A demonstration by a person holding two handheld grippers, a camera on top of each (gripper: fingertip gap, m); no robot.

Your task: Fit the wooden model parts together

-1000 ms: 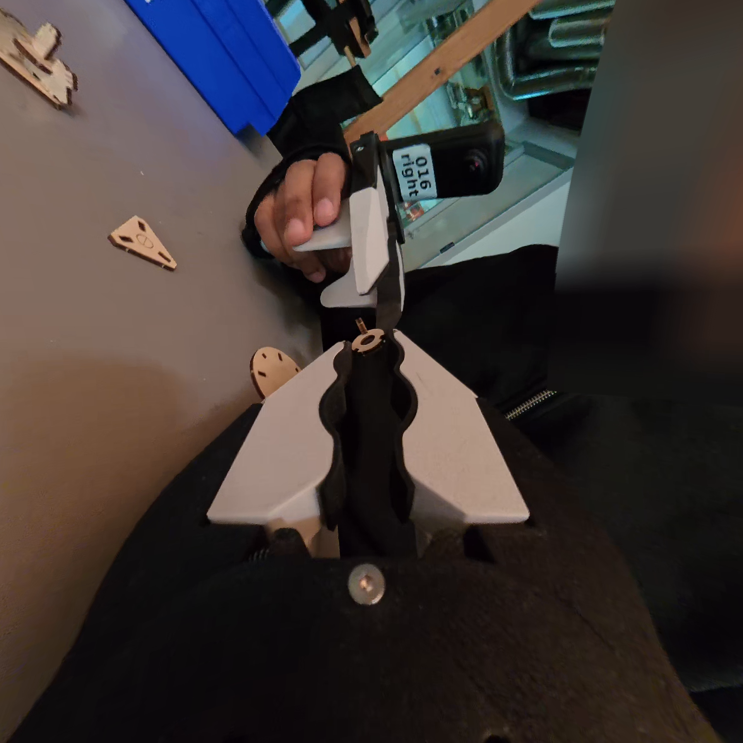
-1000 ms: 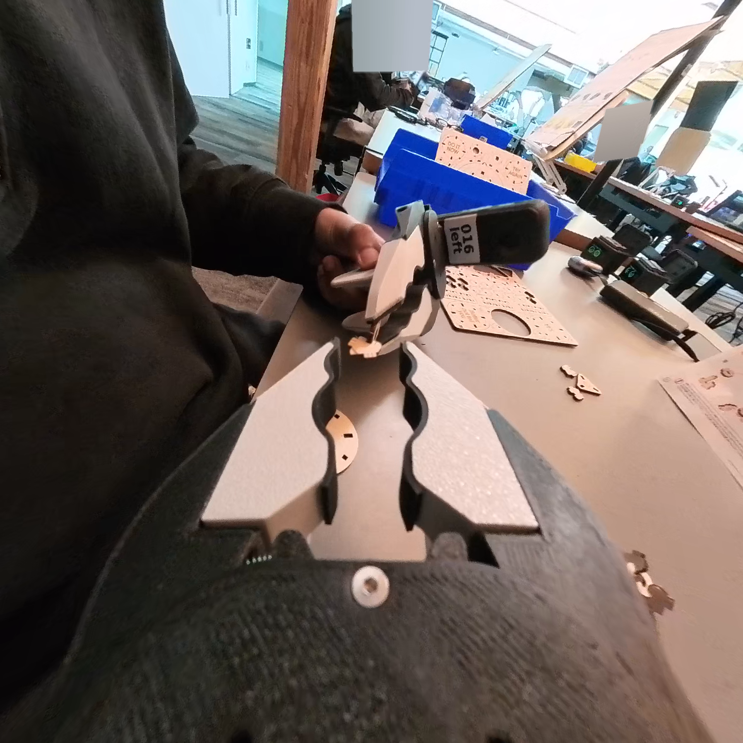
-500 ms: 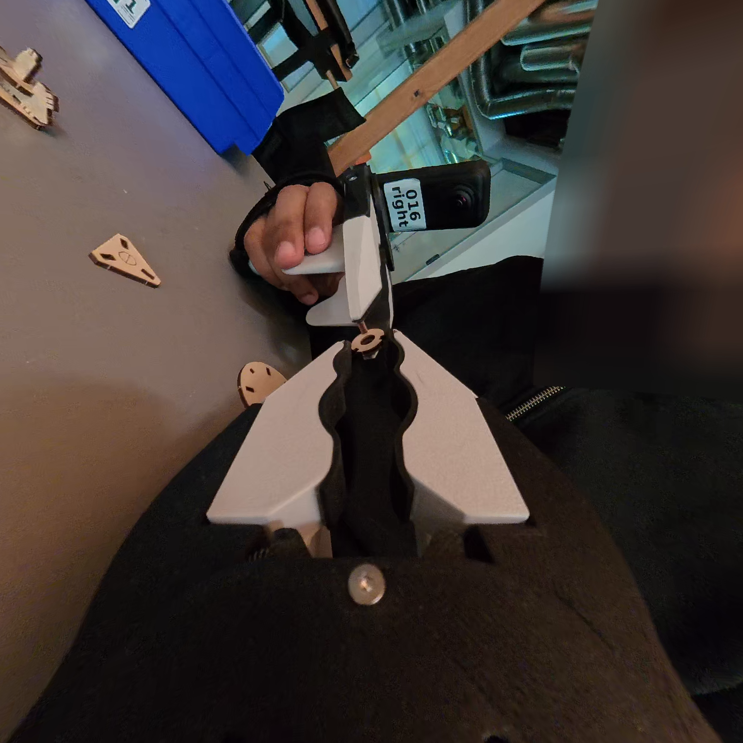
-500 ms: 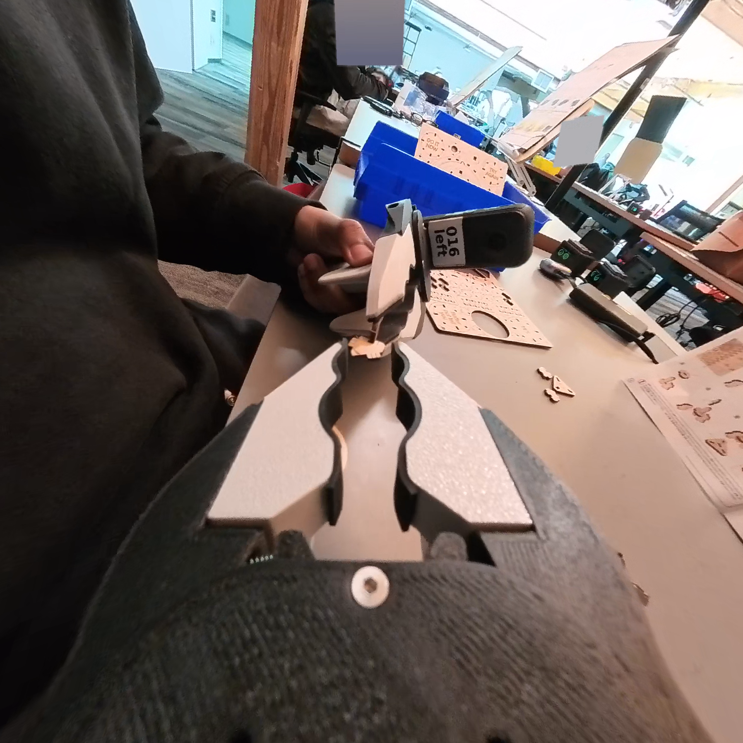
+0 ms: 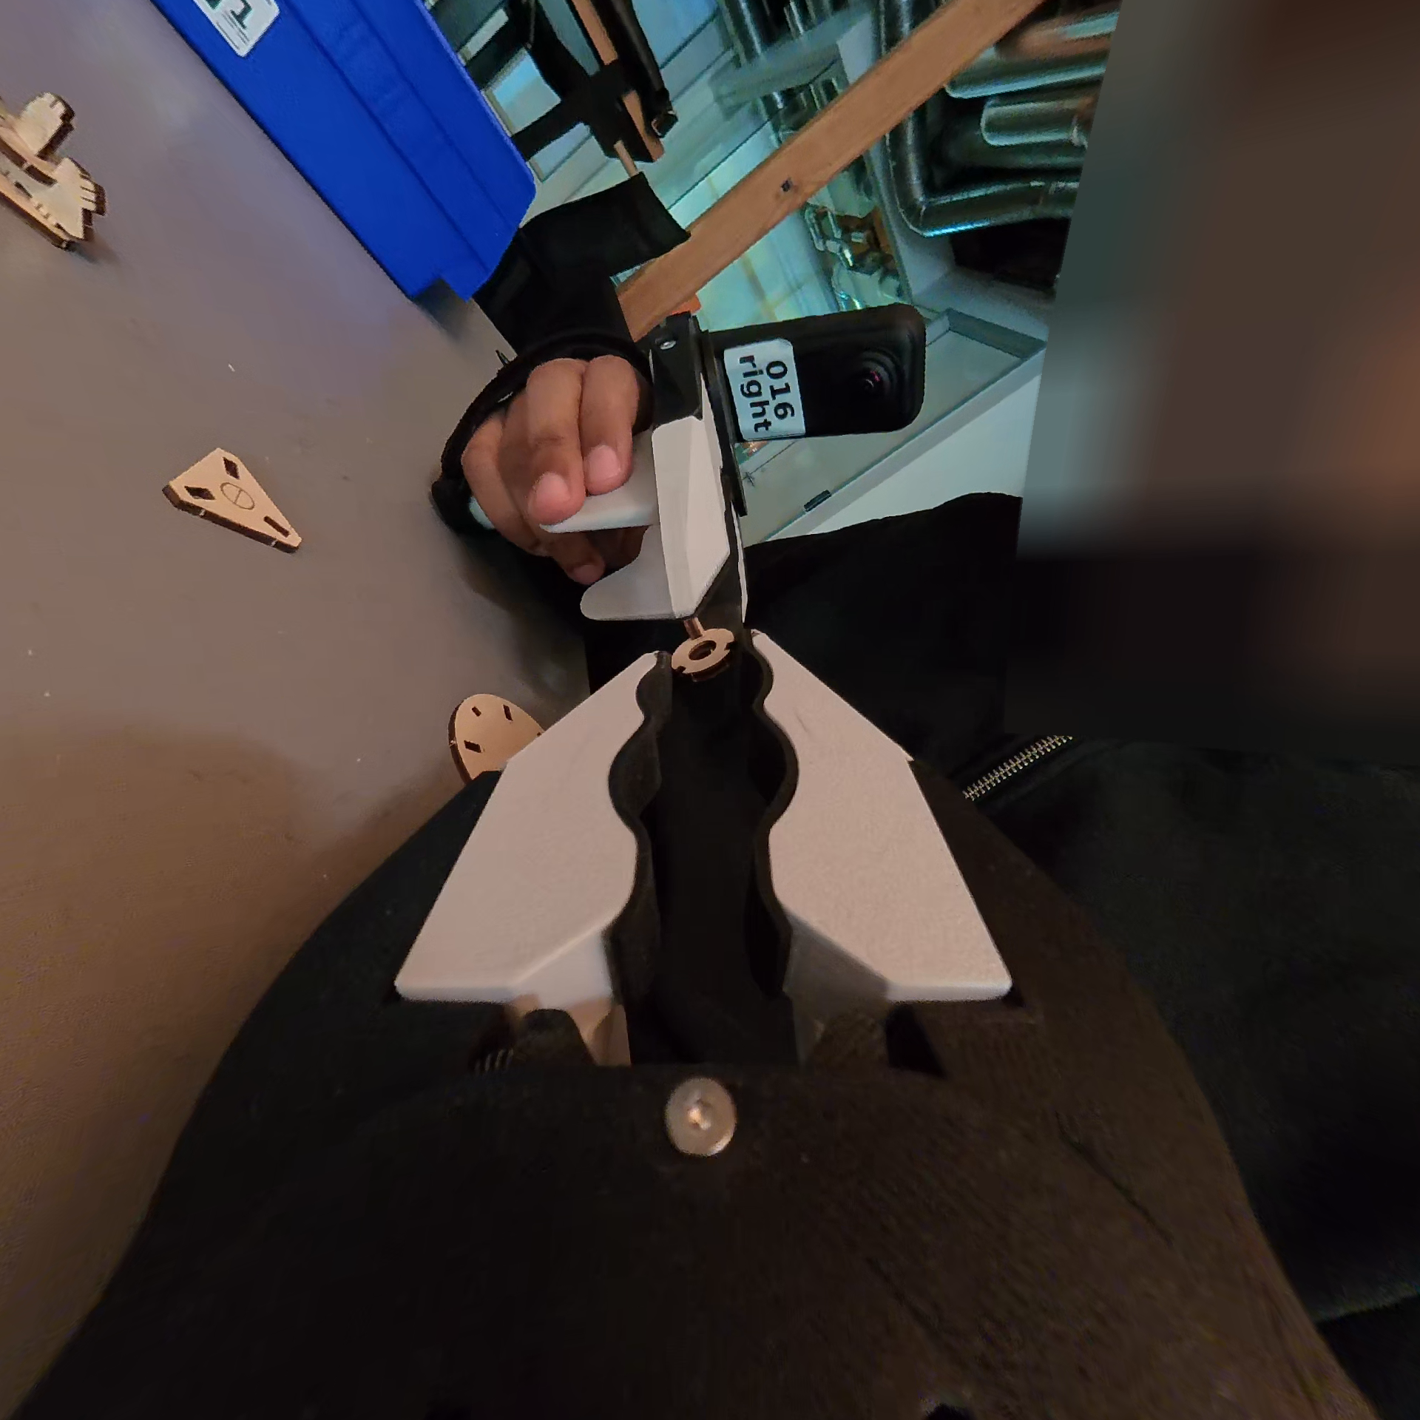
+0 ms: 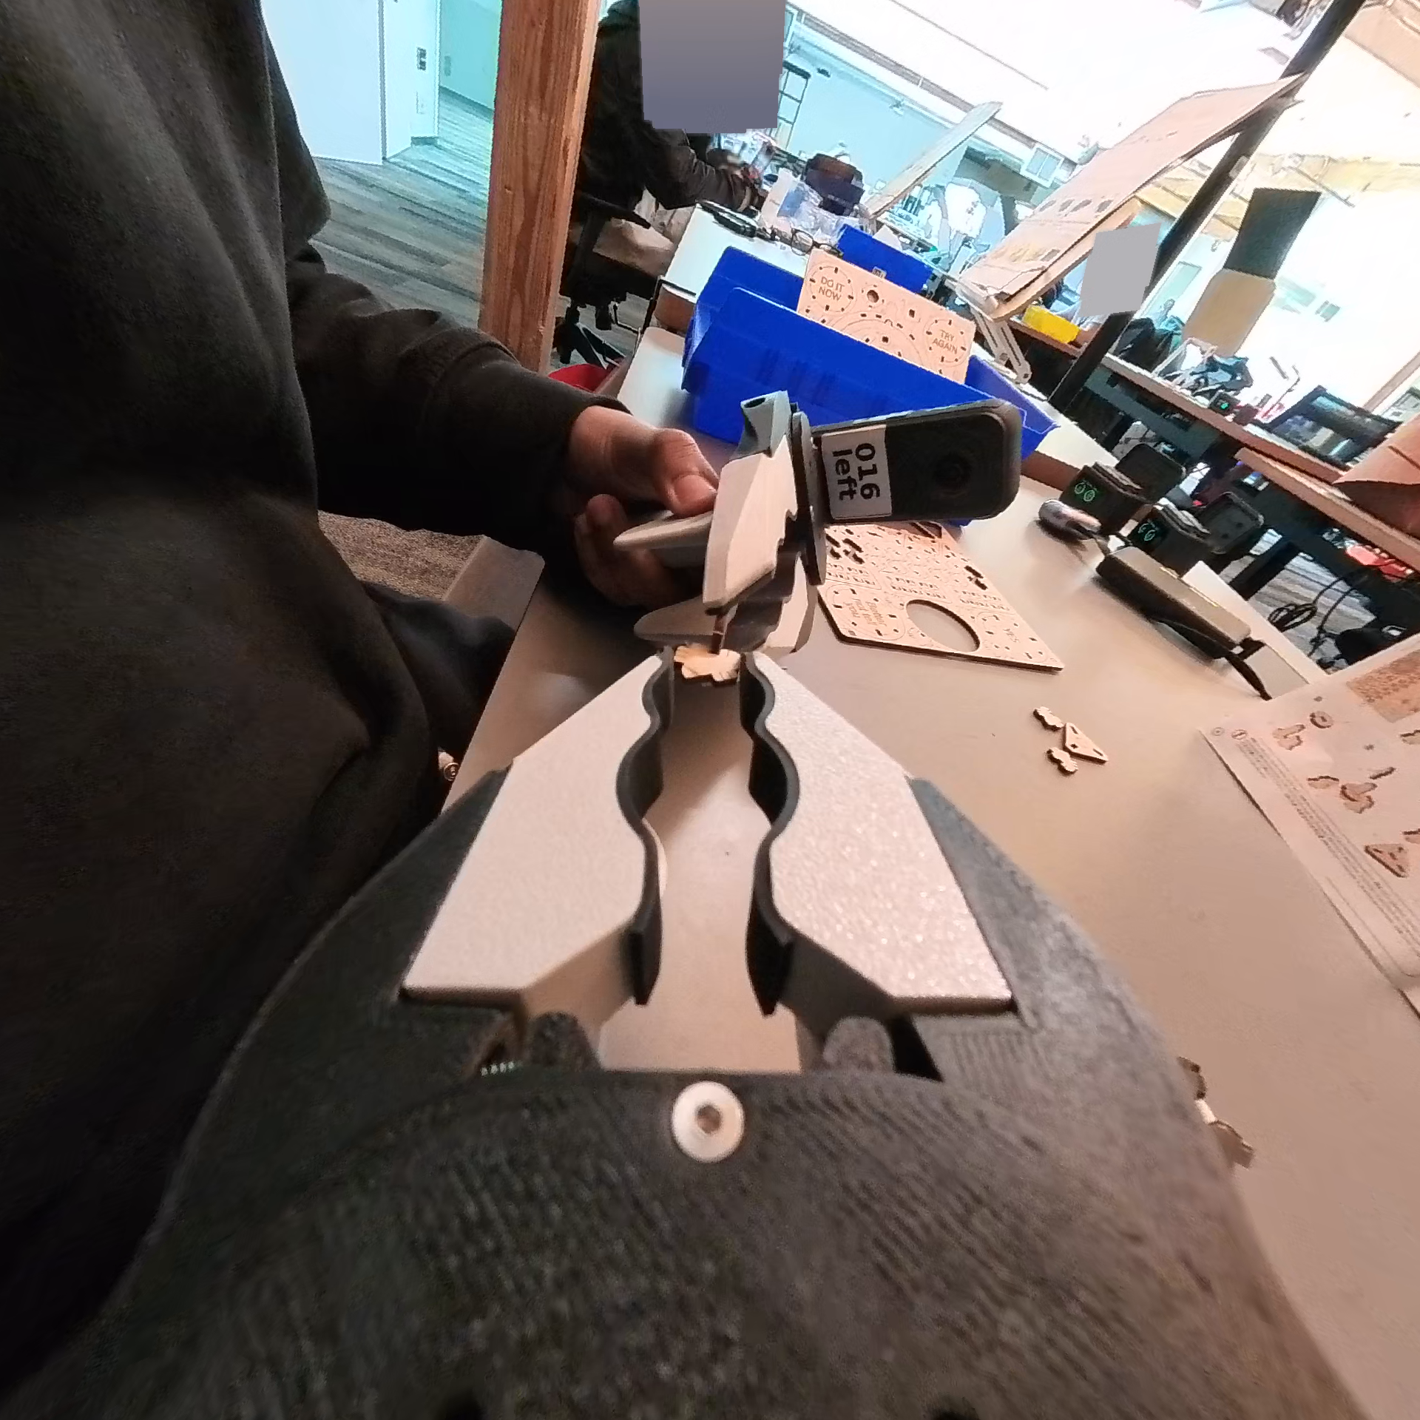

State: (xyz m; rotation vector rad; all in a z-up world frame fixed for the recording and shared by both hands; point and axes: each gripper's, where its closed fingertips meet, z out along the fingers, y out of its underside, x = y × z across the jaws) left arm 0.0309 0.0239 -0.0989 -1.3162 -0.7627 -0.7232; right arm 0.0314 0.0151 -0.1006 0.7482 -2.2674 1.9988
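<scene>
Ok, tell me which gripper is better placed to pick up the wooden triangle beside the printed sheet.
Right, probably. The wooden triangle lies to the right of the right gripper; the left gripper reaches in from the left. Both tips meet at a small wooden gear.

My left claw (image 5: 703,661) and right claw (image 6: 707,667) point at each other, tips almost meeting above the table's near edge. Each stands narrowly parted, tips closed on a small wooden cog (image 5: 701,655) between them. My right hand (image 5: 557,453) wraps its grip with fingers curled over the trigger; my left hand (image 6: 638,492), dark sleeve to the wrist, squeezes likewise.
</scene>
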